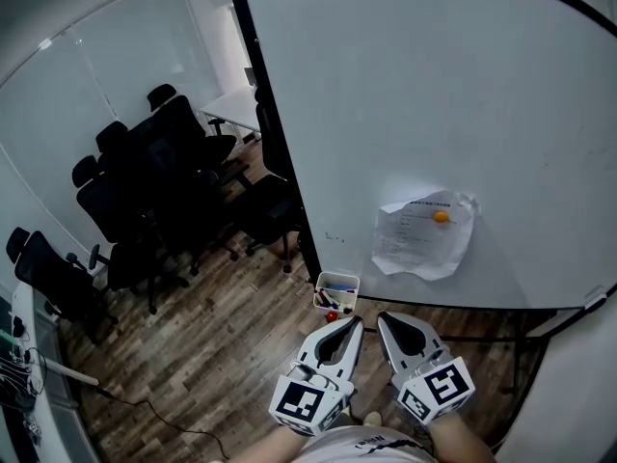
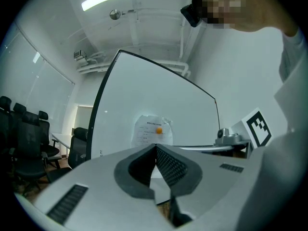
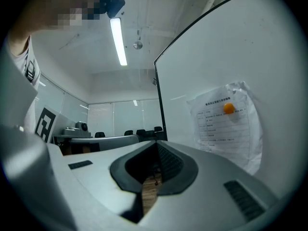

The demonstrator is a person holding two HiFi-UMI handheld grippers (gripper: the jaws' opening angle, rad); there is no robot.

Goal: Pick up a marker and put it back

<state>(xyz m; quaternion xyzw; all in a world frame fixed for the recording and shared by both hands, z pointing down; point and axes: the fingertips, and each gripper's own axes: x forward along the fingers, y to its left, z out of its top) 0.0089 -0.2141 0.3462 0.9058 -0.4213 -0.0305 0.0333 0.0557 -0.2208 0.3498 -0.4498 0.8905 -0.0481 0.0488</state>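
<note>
Found left gripper (image 1: 358, 319) at the near edge of the head view, aimed toward the whiteboard (image 1: 434, 114). Confirmed in the left gripper view: jaws closed tip to tip, ribbed pads (image 2: 169, 165) pressed together, nothing between them. Found right gripper (image 1: 380, 316) just beside it on the right, aimed the same way. Confirmed in the right gripper view: jaws likewise drawn together at the tips, nothing between the pads (image 3: 168, 161), only a sliver of wood floor (image 1: 222, 355) visible through the gap lower down. Located markers (image 1: 334, 293) in a small white tray (image 1: 338, 277) at the foot of the whiteboard near its left edge, just beyond the left gripper's tips and apart from both grippers; blue and red barrels discernible, exact count not determinable. Noted a small red item (image 1: 331, 315) just on the near side of the tray; kind not determinable. Noted a crumpled printed sheet (image 1: 419, 244) fixed low on the whiteboard by an orange magnet (image 1: 441, 216). Noted black office chairs (image 1: 164, 191) grouped far left beside a white table (image 1: 231, 109).
</note>
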